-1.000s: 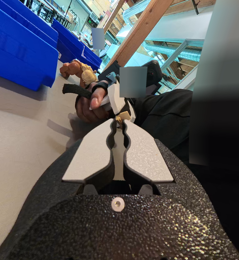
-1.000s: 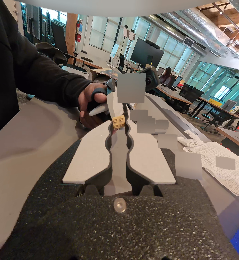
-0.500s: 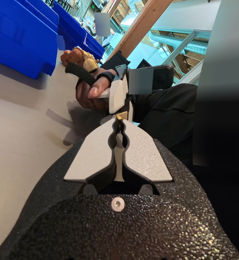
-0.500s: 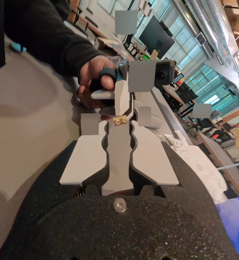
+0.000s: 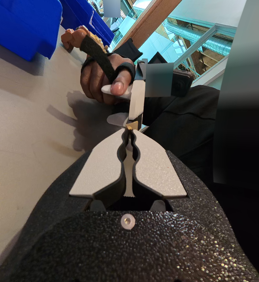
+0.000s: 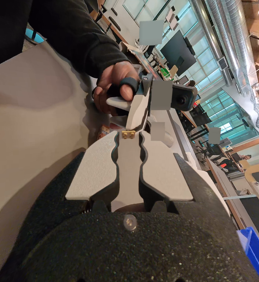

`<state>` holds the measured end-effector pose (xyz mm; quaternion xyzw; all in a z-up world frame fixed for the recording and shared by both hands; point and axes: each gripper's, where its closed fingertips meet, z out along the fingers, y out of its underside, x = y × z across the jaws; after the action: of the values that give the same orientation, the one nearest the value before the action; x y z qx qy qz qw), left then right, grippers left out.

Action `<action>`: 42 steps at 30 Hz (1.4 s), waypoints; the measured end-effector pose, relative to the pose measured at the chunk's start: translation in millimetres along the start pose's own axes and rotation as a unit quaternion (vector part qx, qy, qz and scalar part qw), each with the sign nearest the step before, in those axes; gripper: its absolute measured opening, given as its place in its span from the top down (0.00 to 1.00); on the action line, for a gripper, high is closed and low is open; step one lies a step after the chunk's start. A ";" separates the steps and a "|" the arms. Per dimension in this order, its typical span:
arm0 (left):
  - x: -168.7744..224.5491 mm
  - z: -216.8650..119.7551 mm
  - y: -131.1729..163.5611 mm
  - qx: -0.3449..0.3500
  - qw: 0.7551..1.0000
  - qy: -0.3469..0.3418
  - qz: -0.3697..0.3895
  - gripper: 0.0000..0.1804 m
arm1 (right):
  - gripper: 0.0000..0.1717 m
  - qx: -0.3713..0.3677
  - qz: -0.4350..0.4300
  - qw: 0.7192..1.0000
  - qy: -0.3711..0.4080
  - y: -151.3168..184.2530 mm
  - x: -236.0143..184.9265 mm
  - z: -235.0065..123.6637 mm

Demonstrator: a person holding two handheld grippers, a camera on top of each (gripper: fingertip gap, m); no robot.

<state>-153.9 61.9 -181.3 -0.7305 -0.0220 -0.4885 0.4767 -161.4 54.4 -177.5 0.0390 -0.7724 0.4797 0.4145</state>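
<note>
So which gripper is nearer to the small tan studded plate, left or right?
Left. The left gripper is shut on one edge of the tan plate, pads pressing it. The right gripper stands open around it, with a gap on each side.

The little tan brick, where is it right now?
The tan brick is pinched at the left gripper's tips, seen in the right wrist view between the open right gripper's fingertips.

I see the two grippers facing each other above the table [image 5: 19, 137], a small brick [image 6: 128, 134] between their tips. Bins [image 5: 22, 27] stand at the table's far left, a toy figure [image 5: 74, 36] just beside them. Papers [image 6: 191, 161] lie to my right.
</note>
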 end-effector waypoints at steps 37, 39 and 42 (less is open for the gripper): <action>-63.7 -3.1 52.7 -0.270 0.866 -0.297 0.299 0.89 | 0.91 -0.132 0.251 0.949 -0.135 44.3 -31.1 8.5; -63.6 -2.1 50.4 -0.263 0.866 -0.300 0.302 0.89 | 0.91 -0.136 0.256 0.947 -0.137 45.6 -32.0 8.8; -62.0 -1.0 46.4 -0.250 0.868 -0.300 0.306 0.89 | 0.90 -0.143 0.262 0.944 -0.141 47.6 -33.1 9.1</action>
<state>-163.8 62.7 -258.1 -0.9066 0.1834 -0.0646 0.3745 -167.0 61.8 -235.5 -0.1578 -0.8663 0.4453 0.1624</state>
